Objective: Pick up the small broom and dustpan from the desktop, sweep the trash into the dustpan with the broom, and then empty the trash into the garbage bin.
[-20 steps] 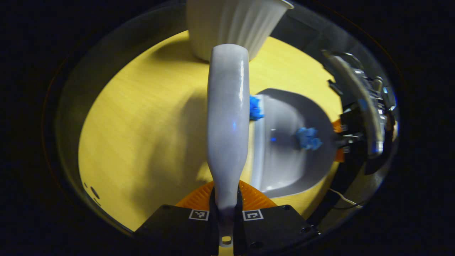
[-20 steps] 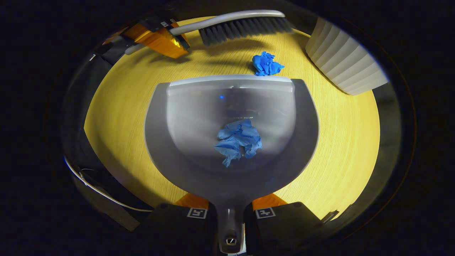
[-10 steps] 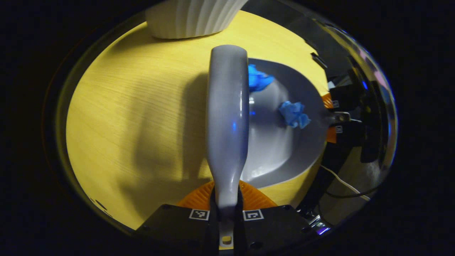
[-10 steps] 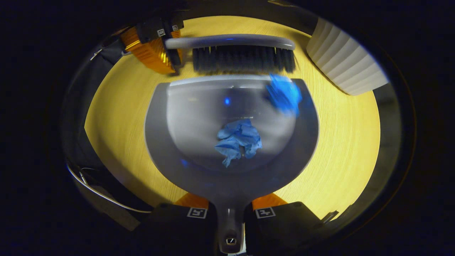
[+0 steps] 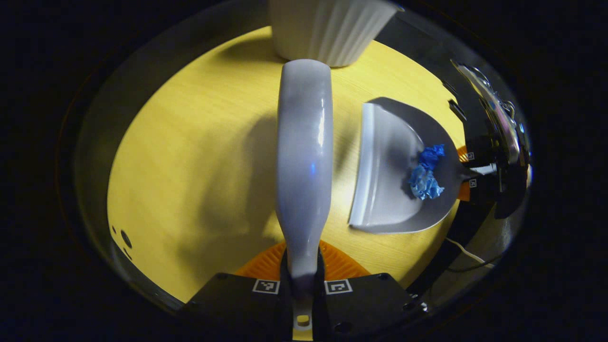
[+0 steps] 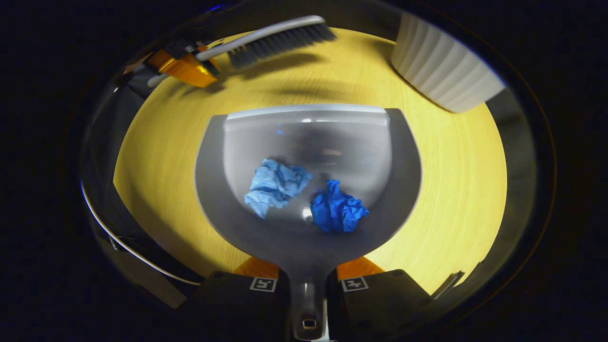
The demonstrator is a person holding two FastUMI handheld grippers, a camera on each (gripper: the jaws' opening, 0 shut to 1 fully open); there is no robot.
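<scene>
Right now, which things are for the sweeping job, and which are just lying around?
For the job:
broom, held by the left gripper
dustpan, held by the right gripper
light blue paper wad in the dustpan
dark blue paper wad in the dustpan
white ribbed bin

Just there:
yellow wooden desktop
white cable

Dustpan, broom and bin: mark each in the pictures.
Dustpan [image 6: 401, 156]: right gripper view, on its right wall.
Broom [image 5: 304, 156]: left gripper view, on the back of its head.
Bin [image 6: 441, 71]: right gripper view, on its ribbed side.
</scene>
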